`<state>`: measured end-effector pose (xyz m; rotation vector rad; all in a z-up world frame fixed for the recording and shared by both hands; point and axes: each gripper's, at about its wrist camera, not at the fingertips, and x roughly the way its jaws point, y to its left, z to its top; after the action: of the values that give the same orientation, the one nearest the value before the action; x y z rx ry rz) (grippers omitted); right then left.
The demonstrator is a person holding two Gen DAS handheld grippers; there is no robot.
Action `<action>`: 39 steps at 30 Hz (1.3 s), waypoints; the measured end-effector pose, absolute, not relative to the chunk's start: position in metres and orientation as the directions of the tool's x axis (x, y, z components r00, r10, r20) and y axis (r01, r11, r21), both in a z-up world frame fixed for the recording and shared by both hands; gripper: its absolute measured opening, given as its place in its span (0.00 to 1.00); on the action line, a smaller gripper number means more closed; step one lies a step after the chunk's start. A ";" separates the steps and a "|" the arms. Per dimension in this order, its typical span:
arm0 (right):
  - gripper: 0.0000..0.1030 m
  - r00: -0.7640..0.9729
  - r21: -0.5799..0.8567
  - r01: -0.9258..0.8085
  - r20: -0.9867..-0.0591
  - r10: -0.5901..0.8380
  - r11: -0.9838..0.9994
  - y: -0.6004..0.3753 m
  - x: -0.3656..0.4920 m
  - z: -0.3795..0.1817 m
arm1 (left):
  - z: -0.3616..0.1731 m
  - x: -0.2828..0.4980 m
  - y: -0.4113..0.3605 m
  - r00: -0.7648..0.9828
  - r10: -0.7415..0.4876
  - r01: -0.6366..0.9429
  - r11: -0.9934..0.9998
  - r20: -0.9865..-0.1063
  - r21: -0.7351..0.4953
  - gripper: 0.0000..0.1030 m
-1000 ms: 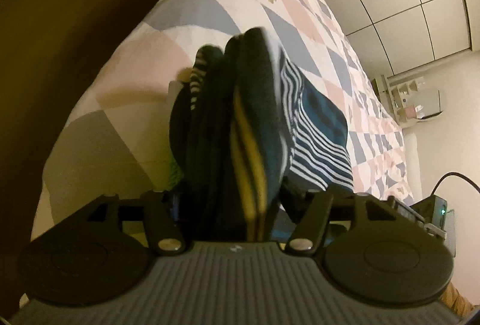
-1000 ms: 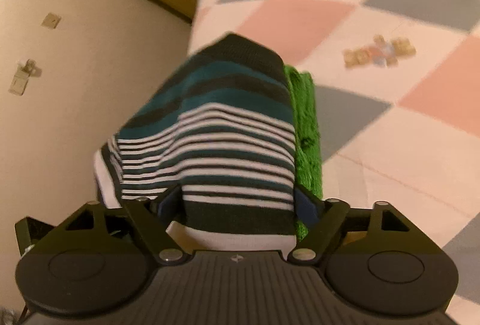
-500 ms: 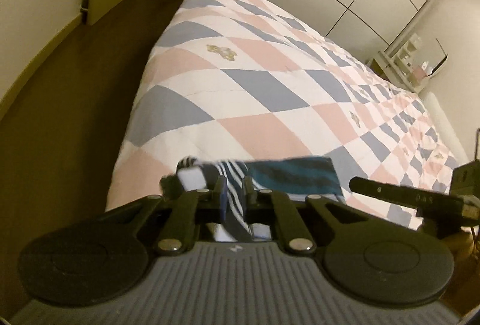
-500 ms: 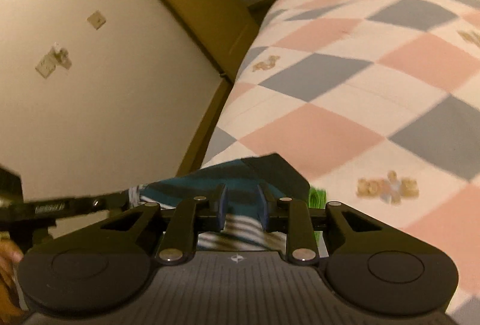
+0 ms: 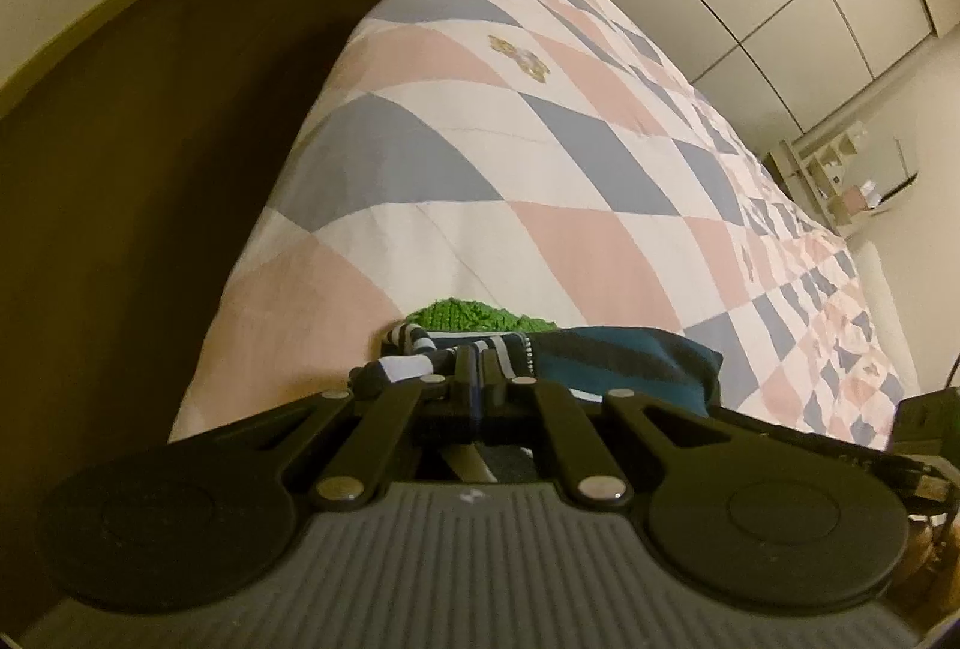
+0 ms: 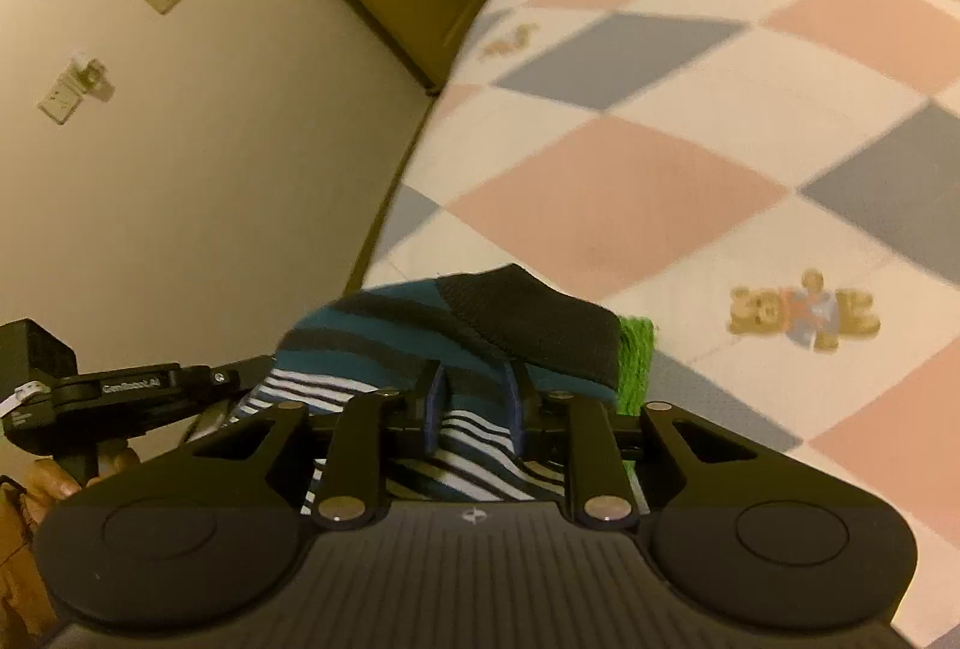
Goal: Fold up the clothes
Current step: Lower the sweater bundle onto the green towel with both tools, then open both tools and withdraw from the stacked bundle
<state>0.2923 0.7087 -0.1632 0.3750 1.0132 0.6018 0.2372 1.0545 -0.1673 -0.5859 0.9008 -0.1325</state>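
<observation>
The left gripper point(image 5: 477, 370) has its fingers pressed almost together, and whether a thin edge of fabric sits between them cannot be told — the white-and-navy striped end of the garment bunches right at the tips. The right gripper point(image 6: 474, 397) stands partly spread, its fingers flanking a band of striped cloth with a gap on each side; whether the pads actually bite the fabric cannot be told either.

The striped garment point(image 6: 456, 331) lies as a compact bundle near the corner of the bed, teal and black bands uppermost, white stripes toward the grippers. A green knitted piece point(image 5: 474, 316) peeks out from behind and below it, touching it. Both rest on the checked quilt point(image 5: 540, 181) of pink, grey and white diamonds, close to its edge above the dark floor point(image 5: 150, 121).

By my reading, the step in hand is the end of a fold: the garment looks laid down in its folded shape and the grippers are at the point of letting go or pressing it flat. The next move likely calls for freeing both tips cleanly, drawing them back without dragging the top layer open, then squaring the bundle.

Both grippers are held low, angled down toward the bed corner; in the right wrist view a hand point(image 6: 54, 475) grips the left tool's handle at the lower left.
</observation>
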 end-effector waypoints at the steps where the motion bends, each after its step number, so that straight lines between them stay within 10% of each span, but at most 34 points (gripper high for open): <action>1: 0.31 0.400 0.559 -0.301 -0.662 0.634 0.773 0.706 0.289 -0.155 | -0.161 0.234 1.054 0.630 -0.340 -0.133 0.838 -0.698 -0.529 0.02; 39: 0.37 0.287 0.363 -0.610 -0.728 0.623 0.705 0.711 0.125 -0.097 | -0.110 0.074 0.949 0.540 -0.067 -0.226 0.948 -0.839 -0.222 0.07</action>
<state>0.1252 0.7110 -0.0975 0.0156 0.9797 0.8234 0.0742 0.9490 -0.1102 -0.3223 1.0000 0.0966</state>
